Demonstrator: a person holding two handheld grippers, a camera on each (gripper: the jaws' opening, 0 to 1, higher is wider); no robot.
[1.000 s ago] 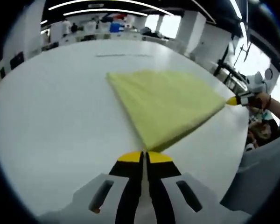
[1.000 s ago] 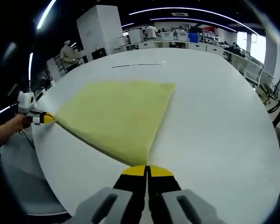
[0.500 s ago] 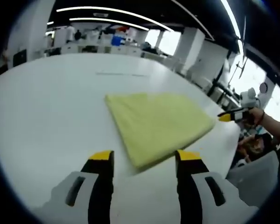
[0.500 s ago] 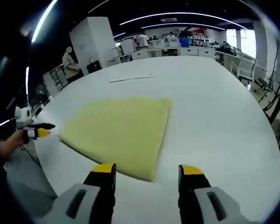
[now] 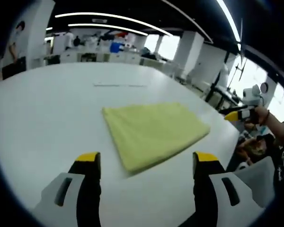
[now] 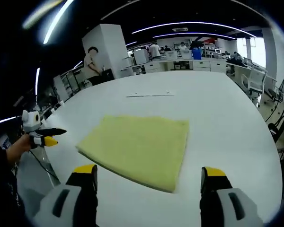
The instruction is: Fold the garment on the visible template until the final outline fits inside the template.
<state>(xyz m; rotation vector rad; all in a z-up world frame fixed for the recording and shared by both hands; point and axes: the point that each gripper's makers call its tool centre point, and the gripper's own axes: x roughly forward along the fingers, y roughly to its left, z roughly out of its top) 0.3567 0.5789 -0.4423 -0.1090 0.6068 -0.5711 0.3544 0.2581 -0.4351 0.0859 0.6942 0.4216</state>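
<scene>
In the left gripper view, the left gripper (image 5: pixel 146 158) has its jaws wide apart, holding nothing; the folded yellow cloth (image 5: pixel 151 132) lies flat on the white tabletop (image 5: pixel 47 113), apparently near its right edge. In the right gripper view, the right gripper (image 6: pixel 149 172) is likewise spread and empty, the cloth just ahead toward the near edge.

Left gripper view faces cloth (image 5: pixel 151 133) from near edge, right gripper view from opposite corner, both sharing table (image 6: pixel 227 104)
</scene>
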